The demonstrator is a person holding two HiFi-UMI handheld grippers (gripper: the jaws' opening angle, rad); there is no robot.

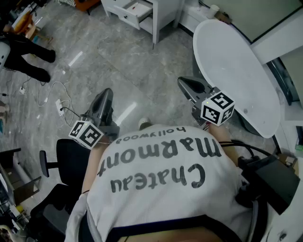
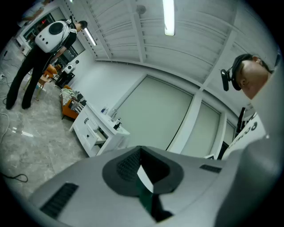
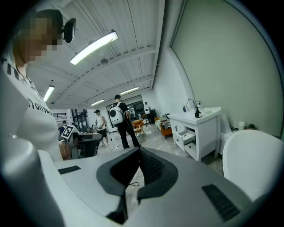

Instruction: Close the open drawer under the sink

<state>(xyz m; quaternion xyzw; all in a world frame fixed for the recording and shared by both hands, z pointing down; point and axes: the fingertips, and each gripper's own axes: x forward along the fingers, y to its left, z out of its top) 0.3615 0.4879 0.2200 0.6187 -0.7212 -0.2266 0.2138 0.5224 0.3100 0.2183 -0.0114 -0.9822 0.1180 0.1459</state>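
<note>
The white sink cabinet (image 1: pixel 163 14) stands far off across the grey floor, at the top of the head view. One of its drawers (image 1: pixel 135 9) is pulled out. The cabinet also shows small in the left gripper view (image 2: pixel 88 128) with the open drawer (image 2: pixel 100 137), and in the right gripper view (image 3: pixel 199 133) with the drawer (image 3: pixel 188 136). My left gripper (image 1: pixel 108 93) (image 2: pixel 141 148) is shut with nothing in it. My right gripper (image 1: pixel 182 81) (image 3: pixel 140 150) is also shut and empty. Both are held in front of my chest, well short of the cabinet.
A round white table (image 1: pixel 236 71) (image 3: pixel 253 159) stands close on my right. A black office chair (image 1: pixel 61 160) is at my left, with cables (image 1: pixel 57 101) on the floor beyond it. A person in black (image 1: pixel 28 52) (image 2: pixel 40 57) stands at the left; other people (image 3: pixel 119 117) are further back.
</note>
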